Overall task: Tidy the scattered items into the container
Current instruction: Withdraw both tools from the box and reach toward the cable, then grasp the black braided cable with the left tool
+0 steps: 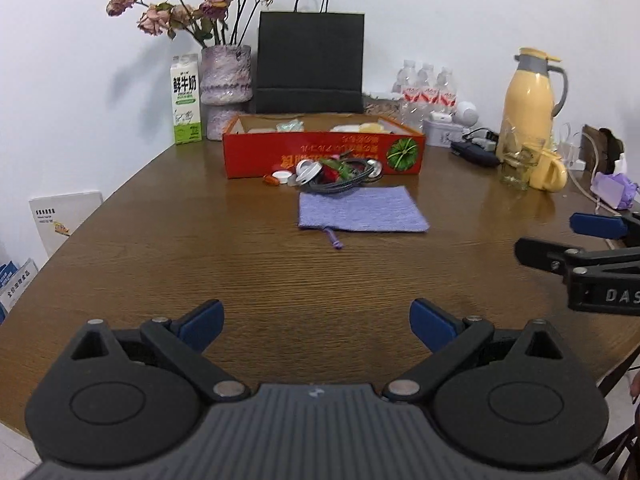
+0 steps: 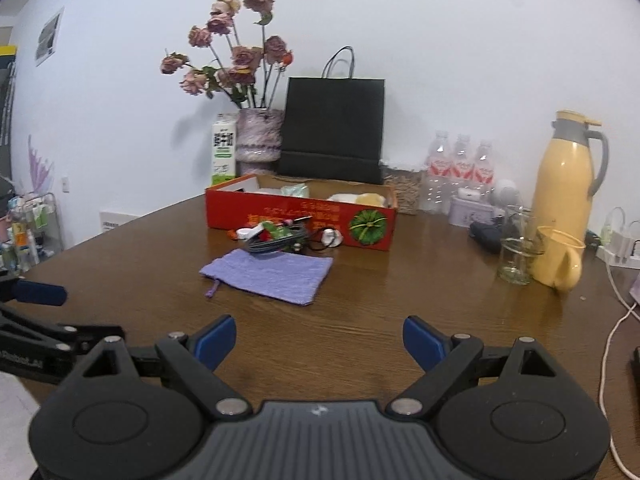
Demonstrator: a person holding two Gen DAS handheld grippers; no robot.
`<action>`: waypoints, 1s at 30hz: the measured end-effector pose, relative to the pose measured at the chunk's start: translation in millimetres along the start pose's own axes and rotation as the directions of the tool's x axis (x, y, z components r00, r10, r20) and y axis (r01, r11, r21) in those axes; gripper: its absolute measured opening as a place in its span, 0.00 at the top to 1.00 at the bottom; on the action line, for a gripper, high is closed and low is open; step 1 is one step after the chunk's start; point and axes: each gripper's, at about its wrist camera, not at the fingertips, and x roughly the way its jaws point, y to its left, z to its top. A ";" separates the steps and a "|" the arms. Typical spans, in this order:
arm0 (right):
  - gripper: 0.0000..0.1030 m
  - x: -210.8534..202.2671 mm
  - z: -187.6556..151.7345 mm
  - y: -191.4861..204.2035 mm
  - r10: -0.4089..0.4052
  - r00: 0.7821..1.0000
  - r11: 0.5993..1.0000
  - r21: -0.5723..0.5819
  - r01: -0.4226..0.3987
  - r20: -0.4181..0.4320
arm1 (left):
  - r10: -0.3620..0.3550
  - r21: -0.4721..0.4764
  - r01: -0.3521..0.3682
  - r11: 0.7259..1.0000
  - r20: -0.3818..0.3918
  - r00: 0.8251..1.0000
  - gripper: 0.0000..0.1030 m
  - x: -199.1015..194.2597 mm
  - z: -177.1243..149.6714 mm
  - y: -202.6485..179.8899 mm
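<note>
The left hand-held gripper [image 1: 316, 322] and the right hand-held gripper [image 2: 319, 339], both matte black plastic with blue pads, hang released and empty over a grained brown wooden bench [image 1: 200, 264]. A flat lilac knitted pouch [image 1: 362, 210] lies mid-bench; just beyond it, a heap of round caps, coiled grey cable [image 1: 340, 184] and red bits rests against the glossy red cardboard box [image 1: 324, 152].

A plain white wall [image 2: 440, 40] backs the dark brown wood-grain table [image 1: 280, 280]. A wire storage rack [image 2: 36, 228] stands far left.
</note>
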 end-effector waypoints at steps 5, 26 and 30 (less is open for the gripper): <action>0.13 24.6 4.9 -8.7 0.029 0.999 0.999 0.034 -0.028 -0.044 | -0.027 -0.059 0.024 0.998 -0.045 0.999 0.01 24.0 14.4 17.4; 0.61 244.9 110.3 -16.7 0.239 0.963 0.967 0.124 -0.224 -0.121 | -0.188 -0.028 0.187 0.982 -0.045 0.981 0.23 194.5 137.3 54.5; 0.81 274.9 102.8 -15.5 0.250 0.946 0.962 0.165 -0.218 -0.205 | -0.242 -0.153 0.227 0.962 -0.084 0.967 0.31 231.3 133.1 62.1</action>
